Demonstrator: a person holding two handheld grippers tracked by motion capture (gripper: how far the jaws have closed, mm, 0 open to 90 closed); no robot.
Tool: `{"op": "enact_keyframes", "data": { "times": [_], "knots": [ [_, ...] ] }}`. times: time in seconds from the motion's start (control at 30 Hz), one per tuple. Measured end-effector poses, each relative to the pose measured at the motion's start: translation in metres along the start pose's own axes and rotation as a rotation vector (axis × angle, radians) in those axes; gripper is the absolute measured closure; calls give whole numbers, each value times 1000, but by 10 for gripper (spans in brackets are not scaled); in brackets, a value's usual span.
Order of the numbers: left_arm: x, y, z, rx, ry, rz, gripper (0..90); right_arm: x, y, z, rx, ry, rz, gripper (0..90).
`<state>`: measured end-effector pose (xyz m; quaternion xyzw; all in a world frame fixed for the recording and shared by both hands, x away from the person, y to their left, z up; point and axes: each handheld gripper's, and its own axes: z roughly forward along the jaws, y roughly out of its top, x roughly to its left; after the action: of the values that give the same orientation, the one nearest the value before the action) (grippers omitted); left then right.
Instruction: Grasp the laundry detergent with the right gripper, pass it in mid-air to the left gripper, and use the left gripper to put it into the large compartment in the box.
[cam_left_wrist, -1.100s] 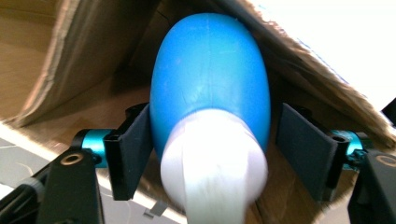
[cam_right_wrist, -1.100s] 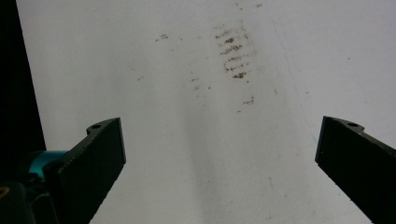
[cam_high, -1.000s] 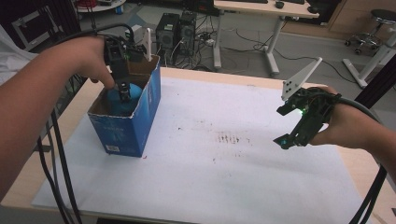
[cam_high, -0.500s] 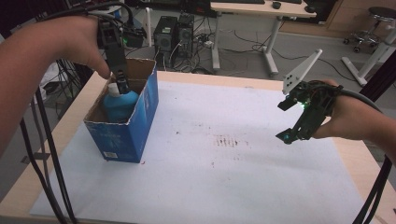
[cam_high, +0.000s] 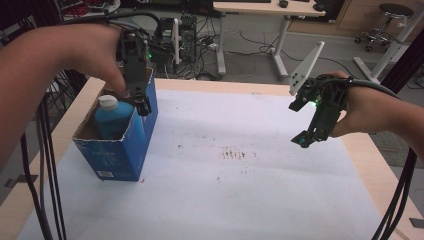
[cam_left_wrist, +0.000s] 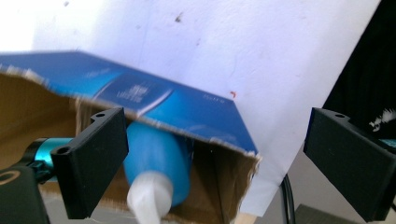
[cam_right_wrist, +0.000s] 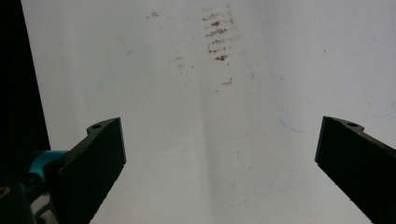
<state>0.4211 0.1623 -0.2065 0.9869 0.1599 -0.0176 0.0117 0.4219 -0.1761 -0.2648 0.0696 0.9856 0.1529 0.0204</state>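
A blue cardboard box (cam_high: 122, 150) stands open-topped at the left of the white-covered table (cam_high: 240, 200). Inside it a blue bottle (cam_high: 111, 119) with a white cap stands upright. My left gripper (cam_high: 141, 104) hangs over the box's far right rim, just right of the cap and clear of it. In the left gripper view the jaws stand wide apart over the box (cam_left_wrist: 154, 100), with the bottle (cam_left_wrist: 159, 163) below them; the left gripper (cam_left_wrist: 215, 158) holds nothing. My right gripper (cam_high: 306, 138) hovers open above the table's right side, and the right gripper (cam_right_wrist: 219, 163) has bare sheet between its jaws.
Dark smudges (cam_high: 233, 153) mark the middle of the white sheet. Wooden table edges (cam_high: 372, 165) show at both sides. Cables trail down from both hands. Desks, computer towers (cam_high: 187, 35) and a stool (cam_high: 395, 25) stand on the floor beyond the table.
My left gripper has let go of the bottle's top and risen up out of the box, and it now stands open. The right gripper has barely shifted.
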Motion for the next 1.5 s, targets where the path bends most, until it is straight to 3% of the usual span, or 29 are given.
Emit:
{"op": "enact_keyframes", "data": {
  "times": [0.3, 0.47, 0.87, 1.5],
  "knots": [
    [-10, 20, 14, -20, -30, 81, 16, -5, 1, 2, 106, -7, -35, 11],
    [-13, 23, 22, -9, -34, 99, 16, -10, 1, 1, 144, -16, -41, 11],
    [-18, 37, 31, 5, -40, 154, 16, -14, -2, -6, 175, -35, -56, 11],
    [-18, 55, 37, 0, -53, 173, 16, -17, -17, -7, 194, -42, -53, 12]
  ]
}}
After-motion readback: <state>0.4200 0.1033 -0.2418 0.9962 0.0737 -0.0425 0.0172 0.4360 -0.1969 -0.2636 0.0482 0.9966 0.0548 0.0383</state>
